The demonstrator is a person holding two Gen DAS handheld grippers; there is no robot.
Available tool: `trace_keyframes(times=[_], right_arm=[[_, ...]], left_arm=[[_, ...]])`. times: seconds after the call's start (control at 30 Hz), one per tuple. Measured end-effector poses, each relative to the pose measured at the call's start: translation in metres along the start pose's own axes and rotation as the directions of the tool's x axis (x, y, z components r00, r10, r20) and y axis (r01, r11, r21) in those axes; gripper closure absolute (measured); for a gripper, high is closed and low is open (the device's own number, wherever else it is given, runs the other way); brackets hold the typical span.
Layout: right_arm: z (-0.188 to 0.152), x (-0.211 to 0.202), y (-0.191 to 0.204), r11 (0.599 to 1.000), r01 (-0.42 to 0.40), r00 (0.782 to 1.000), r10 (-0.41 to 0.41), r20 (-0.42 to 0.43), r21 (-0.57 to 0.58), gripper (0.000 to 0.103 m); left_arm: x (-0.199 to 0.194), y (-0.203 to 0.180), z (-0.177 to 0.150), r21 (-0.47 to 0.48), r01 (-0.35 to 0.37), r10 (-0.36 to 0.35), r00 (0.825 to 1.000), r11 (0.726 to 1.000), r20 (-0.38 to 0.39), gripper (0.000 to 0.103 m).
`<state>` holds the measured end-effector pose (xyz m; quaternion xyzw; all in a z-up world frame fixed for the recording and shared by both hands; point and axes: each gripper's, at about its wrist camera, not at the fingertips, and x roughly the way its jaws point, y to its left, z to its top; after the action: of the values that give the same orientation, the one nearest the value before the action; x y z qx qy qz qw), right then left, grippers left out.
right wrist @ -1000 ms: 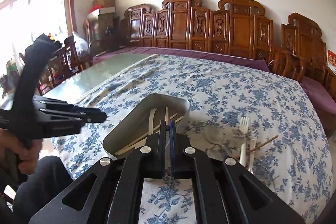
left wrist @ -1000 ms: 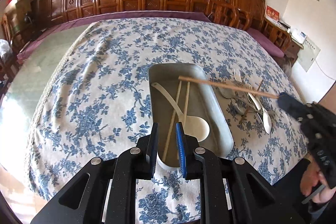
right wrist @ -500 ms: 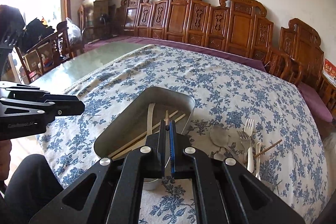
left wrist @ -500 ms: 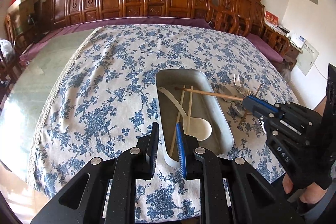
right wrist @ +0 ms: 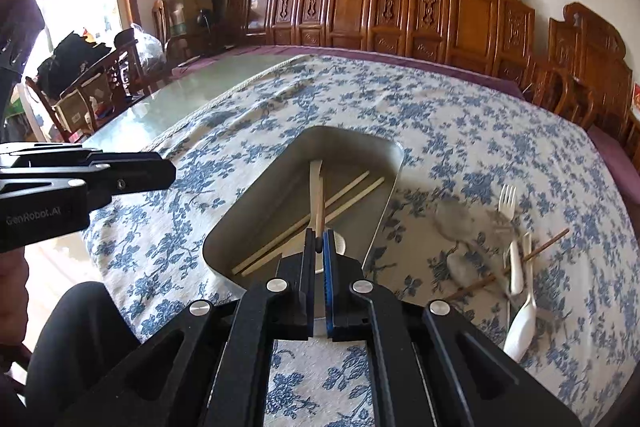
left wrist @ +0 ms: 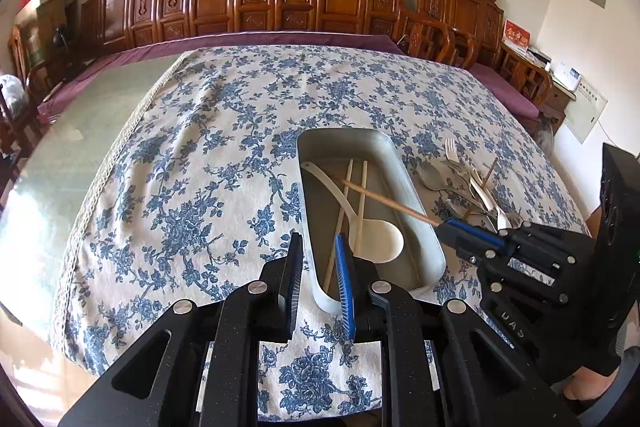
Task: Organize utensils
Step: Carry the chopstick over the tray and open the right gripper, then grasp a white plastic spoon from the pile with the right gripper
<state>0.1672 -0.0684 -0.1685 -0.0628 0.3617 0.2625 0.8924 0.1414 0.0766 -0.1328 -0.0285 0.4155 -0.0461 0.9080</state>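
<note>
Two pale chopsticks already lie lengthwise in the metal tray beside a white ladle-shaped spoon, and a third, darker chopstick hangs over them, pinched at its near end by the right gripper. Its fingers are pressed nearly flat together on the thin stick, as the right wrist view confirms, where the chopstick sticks straight out from between the pads. The left gripper hovers over the tray's near end with a narrow gap between its fingers and nothing in it.

From the left wrist view the held chopstick's long axis runs diagonally across the tray, its free tip slanting down toward the far left corner and crossing the two laid ones. It probably needs turning to lie parallel with them.

Such a stick is likely light, stiff and smooth; held by one end it can pivot or slip, so a hold nearer mid-length would steady it.

Just right of the tray, on the floral tablecloth, wait a fork, metal spoons, another dark chopstick and a white plastic spoon.
</note>
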Motion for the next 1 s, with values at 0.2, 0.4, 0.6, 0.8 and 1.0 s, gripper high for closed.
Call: trace_keyframes(times=[0.2, 0.4, 0.6, 0.8, 1.0], right_arm=[[-0.006, 0.010, -0.005, 0.999, -0.033, 0.998, 0.035, -0.047, 0.033, 0.098], [-0.009, 0.013, -0.011, 0.996, -0.065, 0.997, 0.067, -0.045, 0.060, 0.097], [-0.007, 0.007, -0.016, 0.994, -0.091, 0.995, 0.093, -0.026, 0.066, 0.087], [-0.008, -0.003, -0.027, 0.992, -0.096, 0.995, 0.096, -0.004, 0.083, 0.086], [-0.012, -0.025, -0.061, 0.993, -0.059, 0.998, 0.057, 0.022, 0.102, 0.086]], left_arm=[[0.000, 0.000, 0.000, 0.000, 0.000, 0.000, 1.000, 1.000, 0.000, 0.088], [0.000, 0.000, 0.000, 0.000, 0.002, -0.002, 1.000, 1.000, 0.000, 0.088], [0.001, -0.005, 0.000, 0.006, 0.004, -0.004, 1.000, 1.000, -0.002, 0.088], [0.001, -0.012, 0.002, 0.018, 0.010, -0.010, 1.000, 1.000, 0.001, 0.088], [0.004, -0.025, 0.006, 0.037, 0.026, -0.026, 1.000, 0.999, 0.009, 0.087]])
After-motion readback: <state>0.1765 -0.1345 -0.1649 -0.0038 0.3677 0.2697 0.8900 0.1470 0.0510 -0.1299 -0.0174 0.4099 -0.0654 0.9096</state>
